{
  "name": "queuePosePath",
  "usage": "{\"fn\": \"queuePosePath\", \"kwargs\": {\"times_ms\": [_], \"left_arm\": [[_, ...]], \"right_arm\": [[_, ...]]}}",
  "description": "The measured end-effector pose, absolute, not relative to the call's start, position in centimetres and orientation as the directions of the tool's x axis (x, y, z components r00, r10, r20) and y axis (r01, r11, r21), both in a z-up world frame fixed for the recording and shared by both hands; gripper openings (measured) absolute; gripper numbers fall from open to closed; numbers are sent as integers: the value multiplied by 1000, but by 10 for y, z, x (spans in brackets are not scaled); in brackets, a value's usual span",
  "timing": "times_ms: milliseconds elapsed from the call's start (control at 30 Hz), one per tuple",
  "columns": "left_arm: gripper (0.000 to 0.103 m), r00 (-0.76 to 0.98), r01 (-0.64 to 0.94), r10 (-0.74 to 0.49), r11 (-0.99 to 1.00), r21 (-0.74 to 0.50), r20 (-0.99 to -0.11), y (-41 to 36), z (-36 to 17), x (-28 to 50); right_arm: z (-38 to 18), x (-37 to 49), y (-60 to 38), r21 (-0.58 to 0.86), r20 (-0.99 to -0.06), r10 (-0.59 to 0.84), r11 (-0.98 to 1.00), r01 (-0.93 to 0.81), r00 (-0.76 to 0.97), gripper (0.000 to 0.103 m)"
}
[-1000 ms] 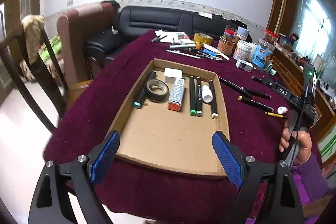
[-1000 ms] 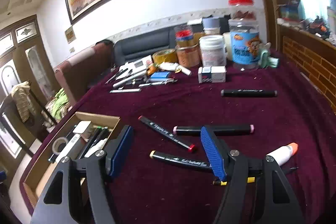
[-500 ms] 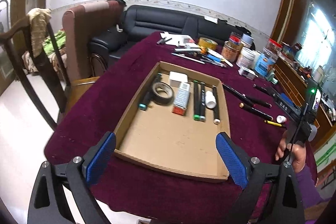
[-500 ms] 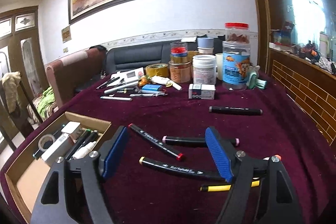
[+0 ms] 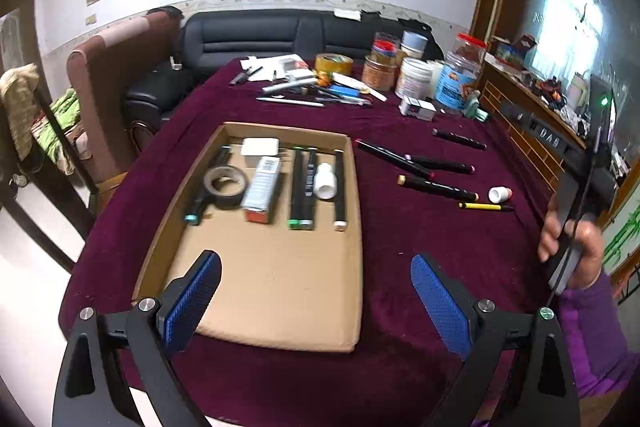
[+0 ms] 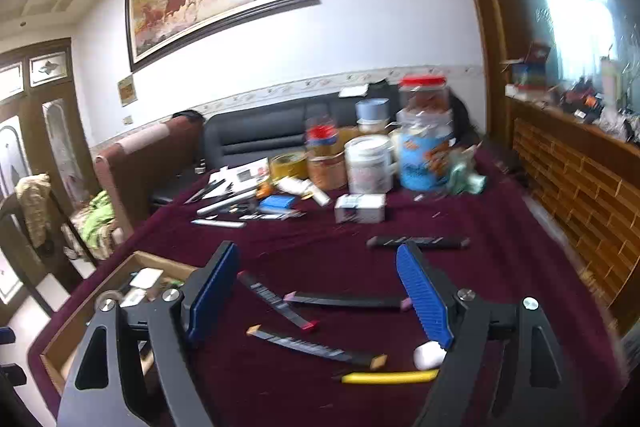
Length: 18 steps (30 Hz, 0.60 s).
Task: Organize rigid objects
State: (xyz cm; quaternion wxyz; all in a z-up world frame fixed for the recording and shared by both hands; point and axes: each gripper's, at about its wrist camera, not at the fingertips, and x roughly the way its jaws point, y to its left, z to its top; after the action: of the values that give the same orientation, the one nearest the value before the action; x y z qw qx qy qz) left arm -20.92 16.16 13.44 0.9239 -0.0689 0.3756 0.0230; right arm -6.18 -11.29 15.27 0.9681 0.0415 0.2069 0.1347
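Observation:
A shallow cardboard tray (image 5: pixel 280 279) lies on the maroon tablecloth and holds several markers, a tape roll (image 5: pixel 224 185), a white box (image 5: pixel 260 148), a silver box (image 5: pixel 264 187) and a small white bottle (image 5: pixel 325 181). My left gripper (image 5: pixel 316 291) hangs open and empty over the tray's near end. Right of the tray lie loose black markers (image 5: pixel 438 187), a yellow pen (image 5: pixel 484 206) and a white tube (image 5: pixel 499 193). My right gripper (image 6: pixel 320 287) hovers above those markers (image 6: pixel 344 300), its jaws opening with nothing between them. The yellow pen (image 6: pixel 390 377) lies below its right finger.
At the table's far end stand jars (image 5: pixel 458 79), tins, a tape roll (image 5: pixel 333 64), a small carton (image 5: pixel 418 107) and scattered pens and papers. A black sofa (image 5: pixel 280 35) and a brown chair (image 5: pixel 116 87) stand beyond. A wooden ledge (image 6: pixel 580 179) borders the right side. A person's hand (image 5: pixel 572 243) holds the right gripper.
Both grippers lifted and drew back from the table. The left view swung right, so the tray sits further left. The right gripper's jaws widened and its view tilted up.

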Motion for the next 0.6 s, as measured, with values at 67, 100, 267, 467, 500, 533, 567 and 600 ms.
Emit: {"fn": "queuePosePath", "kwargs": {"times_ms": [67,100,267,467,500,533,567,600], "left_arm": [[98,689,-79,-38,989,-127,-724,149,132,-196],[98,672,-65,-62,988,-142,-738,139,131,-187],[98,647,-21,-94,990,-141,-757,94,148,-154],[98,679,9,-169,975,-222,-715,55,192,-113],[98,684,9,-181,971,-239,-707,50,196,-106],[98,690,9,-191,967,-255,-698,44,199,-98],[98,693,7,-197,964,-267,-693,38,199,-92],[98,693,4,-199,962,-273,-693,36,198,-87]], "right_arm": [[156,-54,-131,141,-390,271,962,-234,880,81],[156,-48,-144,144,-390,262,964,-222,883,81],[134,-14,-191,122,-435,198,979,-161,878,84],[99,10,-227,192,-490,180,977,-95,853,84],[92,13,-232,219,-518,183,973,-78,835,84],[88,13,-236,246,-534,195,967,-69,823,84],[85,14,-240,281,-543,212,958,-63,813,84],[84,14,-243,289,-543,214,955,-59,812,84]]}}
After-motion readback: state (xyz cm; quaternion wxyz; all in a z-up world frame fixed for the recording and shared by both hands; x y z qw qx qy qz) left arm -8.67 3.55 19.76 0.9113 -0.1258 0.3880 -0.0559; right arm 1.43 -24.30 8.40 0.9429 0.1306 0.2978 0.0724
